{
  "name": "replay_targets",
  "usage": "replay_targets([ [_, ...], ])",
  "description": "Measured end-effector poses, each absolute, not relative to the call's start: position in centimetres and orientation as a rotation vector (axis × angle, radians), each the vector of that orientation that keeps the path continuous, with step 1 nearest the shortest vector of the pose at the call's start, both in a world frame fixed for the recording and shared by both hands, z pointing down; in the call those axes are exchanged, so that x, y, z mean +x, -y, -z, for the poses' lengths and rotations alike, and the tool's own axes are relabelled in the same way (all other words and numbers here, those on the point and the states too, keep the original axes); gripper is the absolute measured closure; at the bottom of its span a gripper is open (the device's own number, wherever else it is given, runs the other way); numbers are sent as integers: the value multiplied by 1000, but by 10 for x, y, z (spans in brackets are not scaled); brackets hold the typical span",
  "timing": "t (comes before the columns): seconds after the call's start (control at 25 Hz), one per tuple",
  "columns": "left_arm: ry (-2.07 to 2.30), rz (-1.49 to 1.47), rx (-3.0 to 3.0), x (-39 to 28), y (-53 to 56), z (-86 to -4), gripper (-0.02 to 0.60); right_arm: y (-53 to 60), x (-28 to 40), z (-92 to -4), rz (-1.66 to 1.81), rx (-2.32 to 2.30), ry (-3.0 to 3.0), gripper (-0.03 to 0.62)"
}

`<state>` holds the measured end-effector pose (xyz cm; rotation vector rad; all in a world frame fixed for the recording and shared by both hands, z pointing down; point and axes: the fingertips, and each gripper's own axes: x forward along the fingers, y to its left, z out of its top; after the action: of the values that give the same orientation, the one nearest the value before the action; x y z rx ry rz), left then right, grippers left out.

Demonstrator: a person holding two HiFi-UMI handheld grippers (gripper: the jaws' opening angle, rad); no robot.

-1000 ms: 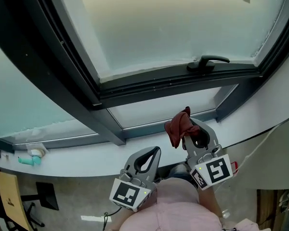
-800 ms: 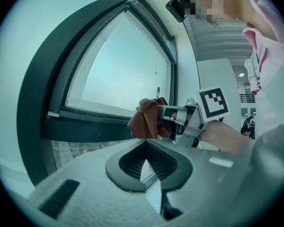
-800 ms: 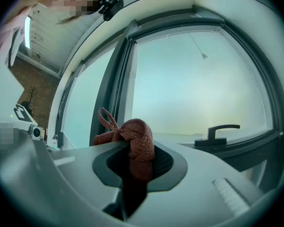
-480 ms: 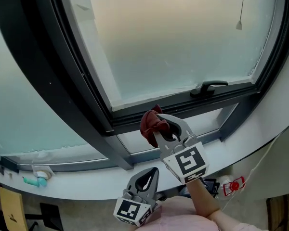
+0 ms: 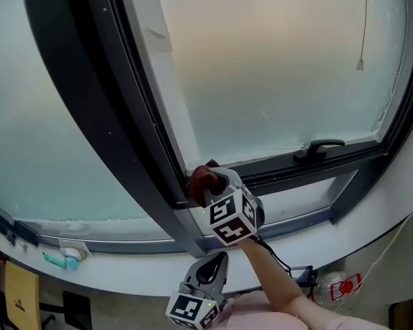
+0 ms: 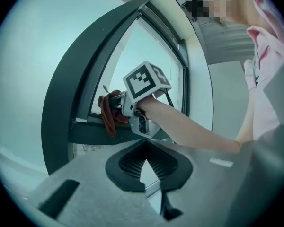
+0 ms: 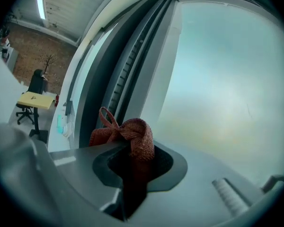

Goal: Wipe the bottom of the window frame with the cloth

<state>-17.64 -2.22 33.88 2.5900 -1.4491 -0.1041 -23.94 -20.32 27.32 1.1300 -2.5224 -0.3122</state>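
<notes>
Right gripper (image 5: 215,184) clamps the red cloth (image 5: 200,178), bunched at its tips against the window frame (image 5: 124,122). Left gripper (image 5: 208,272) is closed and empty, below it.

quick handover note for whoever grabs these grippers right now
Right gripper: shut on the red cloth, held up at the left end of the window frame's bottom rail; the cloth looks to touch it.
Left gripper: shut, empty, low by the body.
Done: cloth is at the rail; how much is wiped cannot be told.
Left: wipe rightward along the rail, past the handle.
</notes>
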Motion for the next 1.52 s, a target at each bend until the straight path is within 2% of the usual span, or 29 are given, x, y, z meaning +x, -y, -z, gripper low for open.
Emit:
replay_targets([
  [0.48, 1494, 141, 2531, -193, 30, -339, 584, 219, -260, -300, 351, 1050, 2309, 542],
  [1.52, 1413, 44, 2555, -181, 30, -352, 584, 227, -216, -302, 208, 1221, 2338, 542],
])
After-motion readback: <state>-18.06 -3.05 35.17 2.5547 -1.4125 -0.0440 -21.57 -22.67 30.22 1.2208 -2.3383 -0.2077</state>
